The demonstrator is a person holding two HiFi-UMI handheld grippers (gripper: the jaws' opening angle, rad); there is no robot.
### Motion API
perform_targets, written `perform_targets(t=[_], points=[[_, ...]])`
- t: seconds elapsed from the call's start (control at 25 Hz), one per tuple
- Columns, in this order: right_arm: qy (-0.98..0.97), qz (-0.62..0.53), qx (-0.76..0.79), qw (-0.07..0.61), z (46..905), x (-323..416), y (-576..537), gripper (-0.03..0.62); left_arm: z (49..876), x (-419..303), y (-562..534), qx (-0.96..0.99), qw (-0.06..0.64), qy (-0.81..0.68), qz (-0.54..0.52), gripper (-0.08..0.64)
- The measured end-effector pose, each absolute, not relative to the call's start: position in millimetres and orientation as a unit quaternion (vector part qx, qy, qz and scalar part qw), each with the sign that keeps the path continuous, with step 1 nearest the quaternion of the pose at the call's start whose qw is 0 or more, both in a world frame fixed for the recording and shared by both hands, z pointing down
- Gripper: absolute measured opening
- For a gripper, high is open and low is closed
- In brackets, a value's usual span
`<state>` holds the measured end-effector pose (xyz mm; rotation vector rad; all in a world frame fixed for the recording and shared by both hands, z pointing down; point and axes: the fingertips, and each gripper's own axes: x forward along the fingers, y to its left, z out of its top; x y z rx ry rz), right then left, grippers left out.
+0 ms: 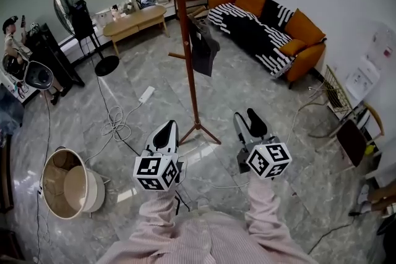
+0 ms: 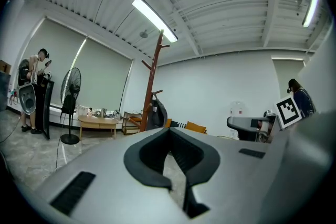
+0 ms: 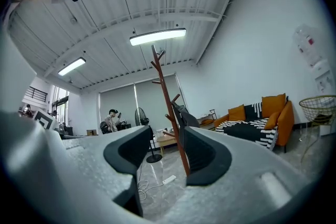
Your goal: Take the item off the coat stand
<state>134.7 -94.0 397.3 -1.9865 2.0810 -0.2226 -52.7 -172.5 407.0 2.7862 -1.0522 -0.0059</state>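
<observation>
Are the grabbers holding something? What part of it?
Nothing is held. The left gripper is shut with nothing in it, and the right gripper is open and empty. The dark item hangs on the coat stand, untouched.

Pink striped sleeves [image 1: 162, 214] are worn. The left gripper [image 1: 166, 128] and right gripper [image 1: 249, 121] are made as grey shells with black pads [image 3: 128, 150], each fitted with a black-and-white marker cube [image 1: 157, 172].
</observation>
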Motion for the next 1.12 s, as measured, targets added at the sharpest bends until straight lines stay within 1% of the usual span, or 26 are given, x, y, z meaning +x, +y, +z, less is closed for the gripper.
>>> perform_targets(t=[0.52,0.76,1.12], points=[[0.72,-0.079,-0.679,0.122,405.0,142.9,-154.6,0.207,415.2,-35.6,-223.2,0.932,0.09,-0.35,0.001,0.002],[0.723,-0.08,-0.676,0.115,413.5,163.1,-190.1,0.209,425.0,-17.6,-252.8,0.93,0.093,-0.356,0.003,0.002],[0.737,-0.071,-0.665,0.102,395.0,197.8,-279.3,0.209,407.3,17.2,-322.8,0.924,0.09,-0.372,-0.007,0.002]])
